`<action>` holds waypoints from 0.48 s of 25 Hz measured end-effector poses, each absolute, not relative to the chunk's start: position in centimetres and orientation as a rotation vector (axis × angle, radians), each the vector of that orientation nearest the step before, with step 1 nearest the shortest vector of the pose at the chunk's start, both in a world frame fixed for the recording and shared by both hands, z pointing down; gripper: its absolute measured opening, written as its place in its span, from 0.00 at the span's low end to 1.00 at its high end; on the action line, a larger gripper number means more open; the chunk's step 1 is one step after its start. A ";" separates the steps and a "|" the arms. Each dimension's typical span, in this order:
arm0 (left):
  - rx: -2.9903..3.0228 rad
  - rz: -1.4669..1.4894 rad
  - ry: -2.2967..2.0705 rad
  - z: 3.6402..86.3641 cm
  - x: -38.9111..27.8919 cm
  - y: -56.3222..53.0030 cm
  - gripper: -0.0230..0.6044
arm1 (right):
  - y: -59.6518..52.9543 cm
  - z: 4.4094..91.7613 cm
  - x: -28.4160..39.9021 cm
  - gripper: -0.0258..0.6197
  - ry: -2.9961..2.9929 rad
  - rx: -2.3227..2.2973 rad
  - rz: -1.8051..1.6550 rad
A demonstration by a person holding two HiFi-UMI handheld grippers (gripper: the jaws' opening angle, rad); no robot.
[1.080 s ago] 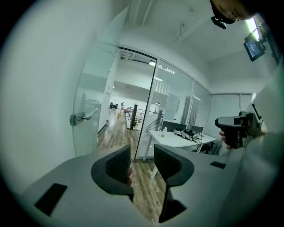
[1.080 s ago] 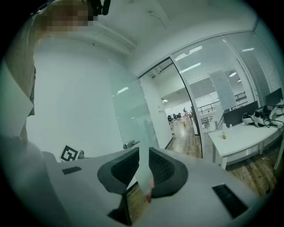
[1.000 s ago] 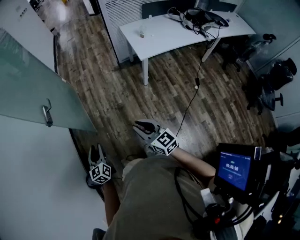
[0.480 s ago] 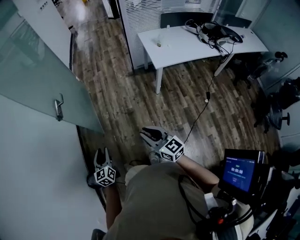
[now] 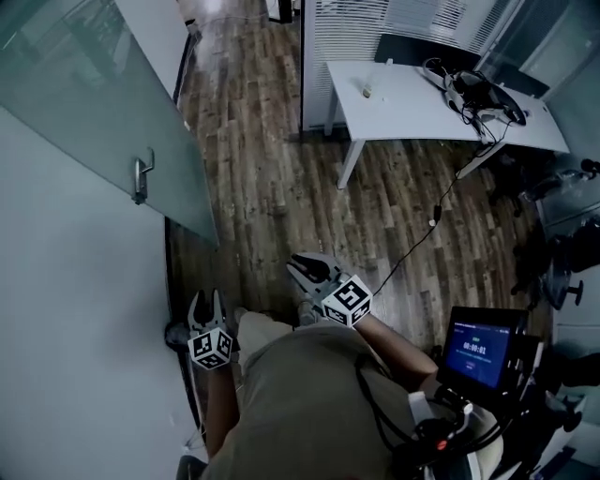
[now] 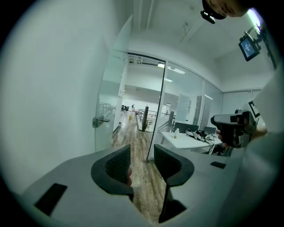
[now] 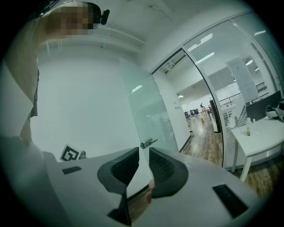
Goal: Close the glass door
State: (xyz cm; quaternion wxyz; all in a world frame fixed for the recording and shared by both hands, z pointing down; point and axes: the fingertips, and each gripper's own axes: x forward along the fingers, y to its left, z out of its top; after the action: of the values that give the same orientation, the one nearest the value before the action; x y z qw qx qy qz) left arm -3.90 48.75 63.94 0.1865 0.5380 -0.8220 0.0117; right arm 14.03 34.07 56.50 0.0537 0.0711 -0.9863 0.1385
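The frosted glass door [image 5: 103, 112] stands swung open at the upper left of the head view, its metal lever handle [image 5: 141, 178] well ahead of both grippers. My left gripper [image 5: 204, 302] hangs low beside the white wall, open and empty. My right gripper [image 5: 307, 267] is over the wood floor, open with nothing in it. In the left gripper view the door [image 6: 113, 88] and handle [image 6: 100, 120] lie far beyond the gripper [image 6: 142, 160]. The right gripper view has the handle [image 7: 148, 142] just above the gripper [image 7: 143, 165], still at a distance.
A white desk [image 5: 422, 103] with cables and a small bottle stands at the upper right, beside a slatted partition [image 5: 375, 23]. A cable [image 5: 412, 244] trails over the wood floor. Office chairs [image 5: 562, 253] sit at the right. A lit screen [image 5: 476, 349] hangs at my body's right.
The head view has swung left and forward: the door and its handle now sit nearer and lower in the picture. Both grippers moved a little with the body, jaws unchanged.
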 end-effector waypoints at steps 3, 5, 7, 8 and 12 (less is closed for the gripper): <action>1.477 0.024 -2.316 64.0 -5.8 50.1 0.33 | 34.4 55.7 11.6 0.15 -3.003 0.187 0.418; 1.461 0.010 -2.331 63.8 -8.0 50.2 0.33 | 34.2 55.2 9.2 0.15 -3.017 0.174 0.421; 1.456 -0.009 -2.339 63.6 -9.7 50.1 0.33 | 34.1 55.1 7.4 0.15 -3.018 0.167 0.431; 1.459 -0.015 -2.340 63.5 -10.4 50.1 0.33 | 34.3 55.1 6.5 0.15 -3.016 0.163 0.437; 1.472 -0.020 -2.343 64.0 -15.2 50.3 0.33 | 35.3 55.2 1.5 0.15 -3.026 0.145 0.431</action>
State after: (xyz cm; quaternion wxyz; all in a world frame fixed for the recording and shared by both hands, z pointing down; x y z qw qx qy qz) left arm -15.24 50.32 64.03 0.1864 0.5226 -0.8319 -0.0072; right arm 1.54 35.29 55.15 0.0410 0.0472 -0.9881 0.1407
